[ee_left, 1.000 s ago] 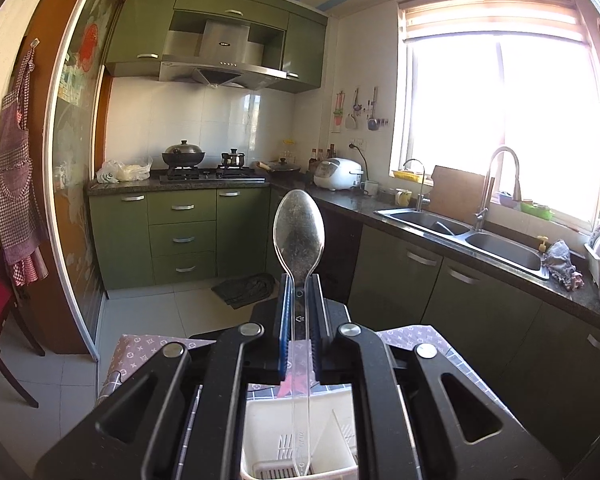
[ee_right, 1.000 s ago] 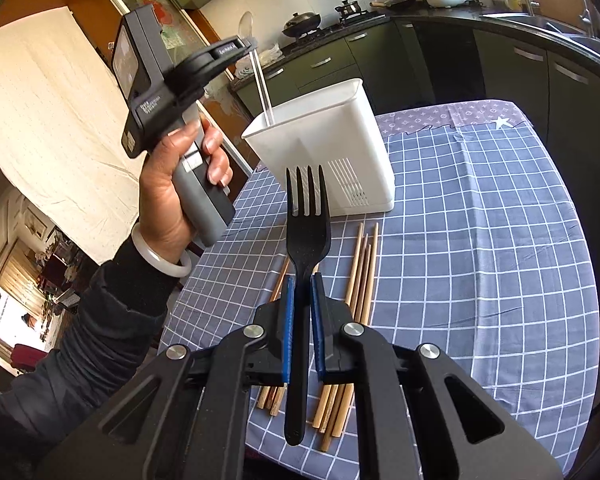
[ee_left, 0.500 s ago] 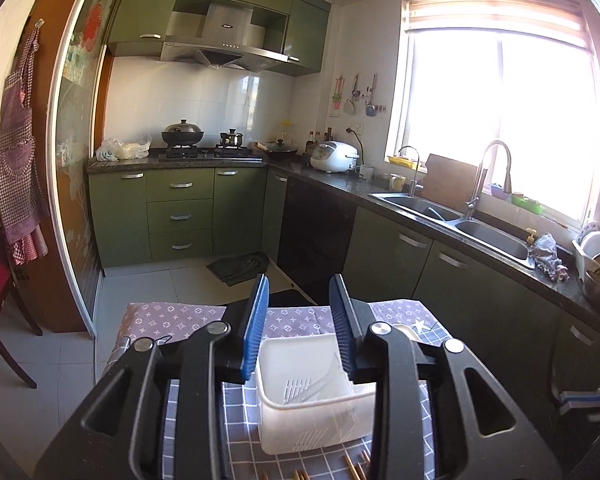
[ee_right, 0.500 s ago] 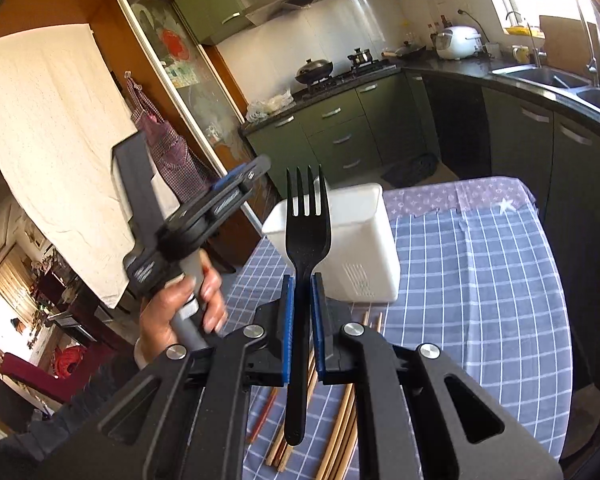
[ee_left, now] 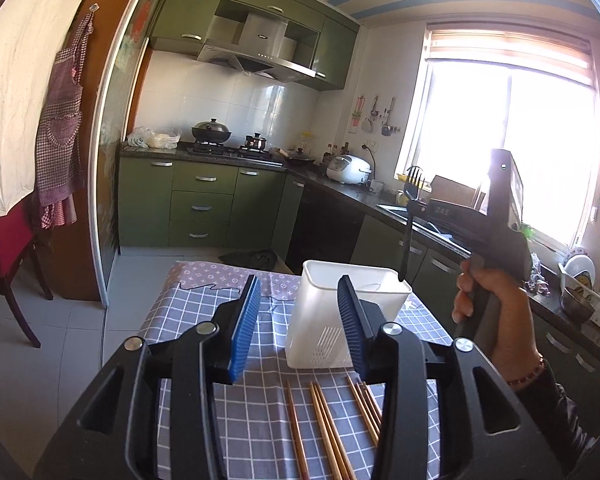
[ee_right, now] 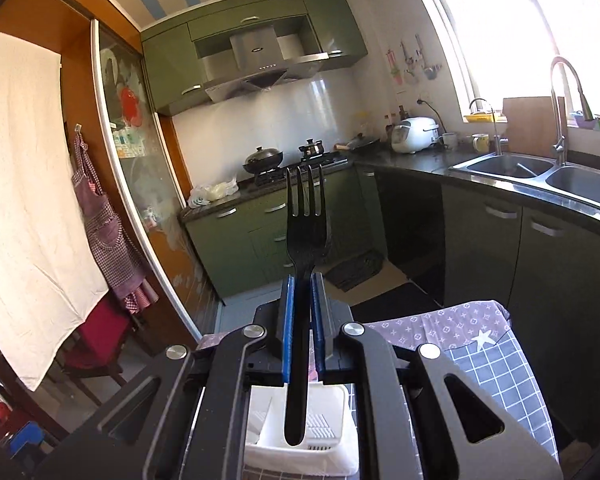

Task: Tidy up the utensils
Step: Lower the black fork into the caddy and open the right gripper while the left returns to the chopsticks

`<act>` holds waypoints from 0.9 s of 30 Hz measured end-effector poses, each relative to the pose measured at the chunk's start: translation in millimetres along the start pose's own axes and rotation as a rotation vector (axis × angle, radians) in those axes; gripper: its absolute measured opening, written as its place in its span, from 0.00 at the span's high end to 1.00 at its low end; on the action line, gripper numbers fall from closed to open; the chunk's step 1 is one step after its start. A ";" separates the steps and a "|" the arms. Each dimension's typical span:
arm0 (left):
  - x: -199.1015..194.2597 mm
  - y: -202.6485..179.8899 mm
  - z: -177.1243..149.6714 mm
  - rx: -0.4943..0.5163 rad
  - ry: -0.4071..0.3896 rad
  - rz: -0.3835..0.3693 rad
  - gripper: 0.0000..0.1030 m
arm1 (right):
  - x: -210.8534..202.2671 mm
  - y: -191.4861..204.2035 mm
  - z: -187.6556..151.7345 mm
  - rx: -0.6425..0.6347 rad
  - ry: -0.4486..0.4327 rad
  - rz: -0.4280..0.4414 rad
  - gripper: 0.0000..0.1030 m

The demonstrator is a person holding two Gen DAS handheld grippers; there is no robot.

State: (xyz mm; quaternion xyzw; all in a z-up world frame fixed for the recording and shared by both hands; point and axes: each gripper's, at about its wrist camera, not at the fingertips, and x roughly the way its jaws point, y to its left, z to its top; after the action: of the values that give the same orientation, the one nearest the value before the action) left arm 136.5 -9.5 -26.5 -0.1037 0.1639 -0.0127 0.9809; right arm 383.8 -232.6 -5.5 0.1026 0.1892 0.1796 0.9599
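A white utensil holder stands on the checked tablecloth. My left gripper hangs back from it, jaws opening with nothing between them. Several wooden chopsticks lie on the cloth just below its fingers. My right gripper is shut on a black plastic fork, tines up, handle end hanging over the open holder. In the left wrist view the fork hangs above the holder's right rim, held up by a person's hand.
Green kitchen cabinets and a dark counter with a double sink run beyond the table. A red chair stands at the left. The table's far end carries a purple patterned cloth.
The left gripper let go of the clear spoon, opened and drew back from the holder. The right gripper rose with the fork and moved over the holder.
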 end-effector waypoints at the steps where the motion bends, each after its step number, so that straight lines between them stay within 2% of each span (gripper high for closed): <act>1: -1.5 2.5 -3.4 -0.012 0.010 -0.002 0.63 | 5.2 0.8 -3.5 -0.013 -0.005 -0.014 0.91; 8: 6.5 12.9 -20.5 -0.076 0.108 -0.030 0.63 | 9.2 6.9 -39.1 -0.086 -0.018 -0.032 0.91; 17: 12.8 -2.4 -30.5 -0.036 0.163 -0.044 0.63 | 2.3 2.5 -72.6 -0.097 0.009 -0.006 0.88; 19: 15.2 -5.7 -30.5 -0.030 0.179 -0.043 0.63 | -5.2 -1.1 -78.0 -0.098 0.007 -0.003 0.84; 23: 21.2 -9.0 -32.7 -0.026 0.219 -0.038 0.63 | -22.2 -9.5 -81.2 -0.082 0.013 -0.002 0.84; 27: 36.4 -9.0 -38.0 -0.019 0.294 -0.016 0.63 | -58.0 -23.5 -86.6 -0.037 0.009 0.000 0.84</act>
State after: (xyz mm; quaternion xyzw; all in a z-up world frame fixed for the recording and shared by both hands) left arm 158.7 -28.0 -71.4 -0.1114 0.3052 -0.0343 0.9451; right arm 306.3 -265.2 -71.3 0.0838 0.1902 0.1834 0.9608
